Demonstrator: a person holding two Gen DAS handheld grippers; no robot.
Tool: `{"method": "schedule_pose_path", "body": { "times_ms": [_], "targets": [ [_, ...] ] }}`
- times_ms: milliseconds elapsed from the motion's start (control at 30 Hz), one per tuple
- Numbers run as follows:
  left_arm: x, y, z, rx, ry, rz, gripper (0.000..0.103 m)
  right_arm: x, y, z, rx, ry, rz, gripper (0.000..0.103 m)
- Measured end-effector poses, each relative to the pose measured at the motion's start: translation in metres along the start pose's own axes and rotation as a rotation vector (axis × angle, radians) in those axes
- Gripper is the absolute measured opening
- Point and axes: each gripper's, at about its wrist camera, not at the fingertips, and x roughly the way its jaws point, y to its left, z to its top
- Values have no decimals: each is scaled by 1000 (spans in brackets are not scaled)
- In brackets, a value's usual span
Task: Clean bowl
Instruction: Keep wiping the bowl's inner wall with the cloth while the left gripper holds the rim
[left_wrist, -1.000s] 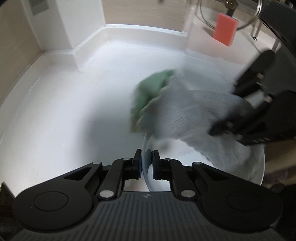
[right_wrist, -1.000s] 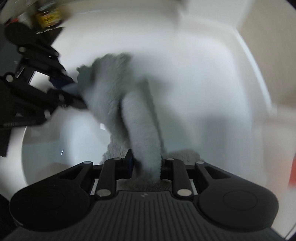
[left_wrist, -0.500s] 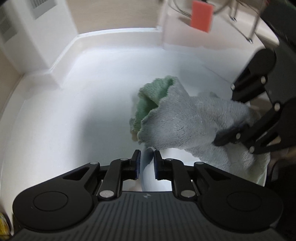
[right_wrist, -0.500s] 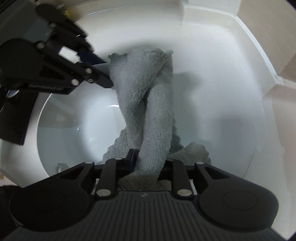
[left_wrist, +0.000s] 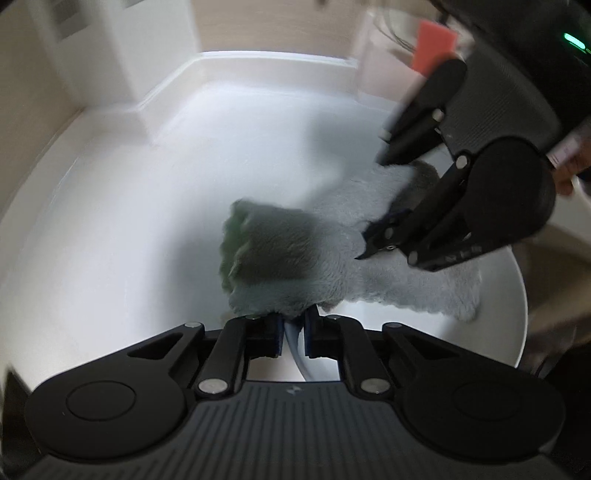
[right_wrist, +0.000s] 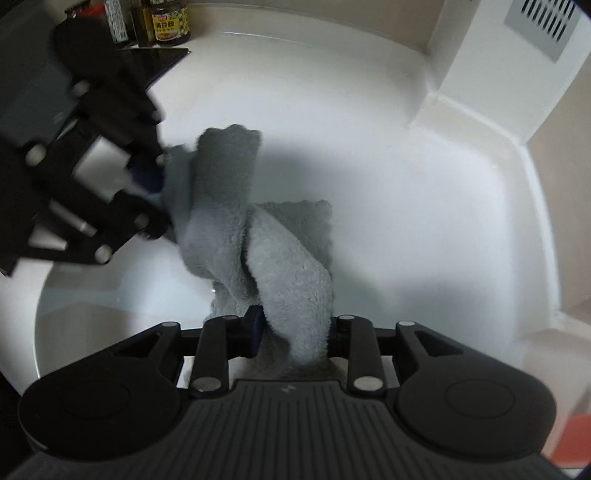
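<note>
Left gripper (left_wrist: 293, 334) closing on the bowl (left_wrist: 515, 306) rim; right gripper (right_wrist: 295, 338) loosening but still pinching the cloth (right_wrist: 291, 269).

White countertop (left_wrist: 110, 229) bounded by raised white upstand (left_wrist: 258, 61). Beige wall (left_wrist: 273, 26) seen behind. White boxed column (right_wrist: 491, 70) fitted with grey vent grille (right_wrist: 541, 22). Labelled jars (right_wrist: 168, 20) stood at back edge.

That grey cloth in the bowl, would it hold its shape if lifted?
Probably not: the cloth twists and droops between the hand-held grippers, so it looks floppy. Its fluffy pile suggests it is light and easy to grip, not slippery. It drapes over the bowl rim.
</note>
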Motion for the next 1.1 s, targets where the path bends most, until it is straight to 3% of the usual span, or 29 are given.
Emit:
{"method": "schedule_pose_path", "body": {
  "times_ms": [67, 167, 333, 533, 633, 700, 867, 967, 1100],
  "targets": [
    [-3, 3, -9, -69, -22, 27, 9, 0, -15, -8, 129, 41, 40, 18],
    [-6, 0, -14, -74, -26, 39, 10, -4, -14, -24, 177, 66, 56, 14],
    [4, 8, -1, 47, 12, 17, 10, -2, -6, -38, 123, 53, 57, 16],
    [16, 12, 29, 141, 30, -59, 15, -6, -5, -40, 52, 37, 78, 18],
    [22, 16, 32, 97, 42, -86, 14, -3, -2, -36, 8, 55, 93, 20],
    [20, 10, 29, 114, 53, -52, 13, -1, -1, -30, -25, 68, 87, 21],
    [20, 0, 23, 136, 42, -8, 13, -1, 9, -6, -137, 1, -54, 20],
    [18, -2, 17, 108, 30, 20, 13, 3, 4, 12, -113, -57, -27, 22],
    [15, 0, 8, 23, 8, 35, 12, 8, -5, 13, -47, -42, -2, 22]
  ]
}}
